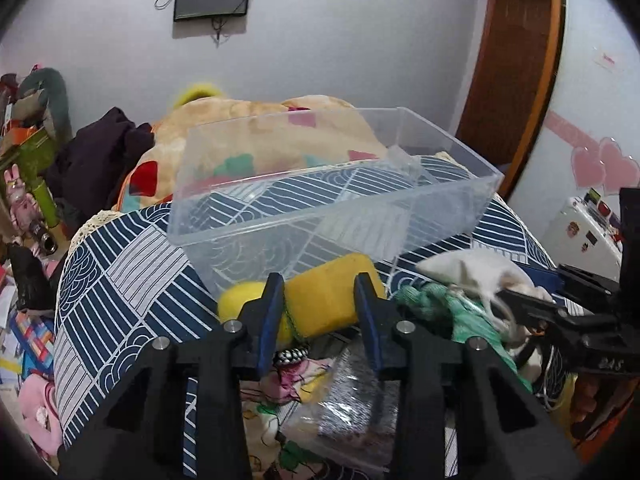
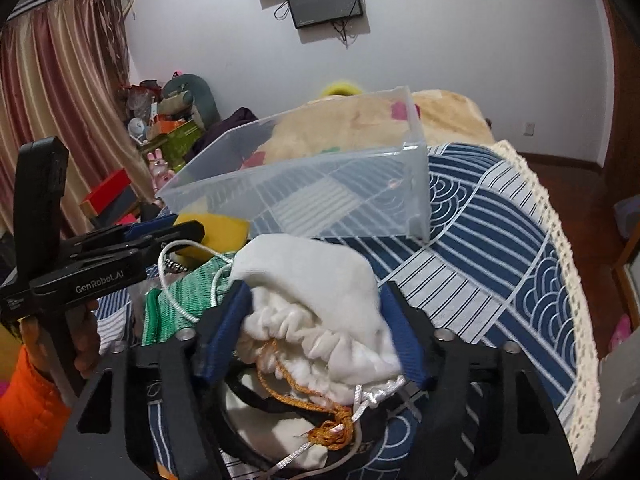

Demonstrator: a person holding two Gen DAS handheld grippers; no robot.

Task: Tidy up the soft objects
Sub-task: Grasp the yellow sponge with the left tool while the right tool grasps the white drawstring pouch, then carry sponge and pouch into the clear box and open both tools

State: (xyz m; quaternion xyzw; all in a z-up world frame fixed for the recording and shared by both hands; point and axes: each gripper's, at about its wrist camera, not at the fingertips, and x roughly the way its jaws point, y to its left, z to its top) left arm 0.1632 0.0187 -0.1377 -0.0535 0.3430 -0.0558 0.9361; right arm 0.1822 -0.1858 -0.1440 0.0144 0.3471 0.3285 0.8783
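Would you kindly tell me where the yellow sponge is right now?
In the left wrist view, the yellow sponge sits between the left claw fingers, just before the clear plastic bin on the patterned cloth.
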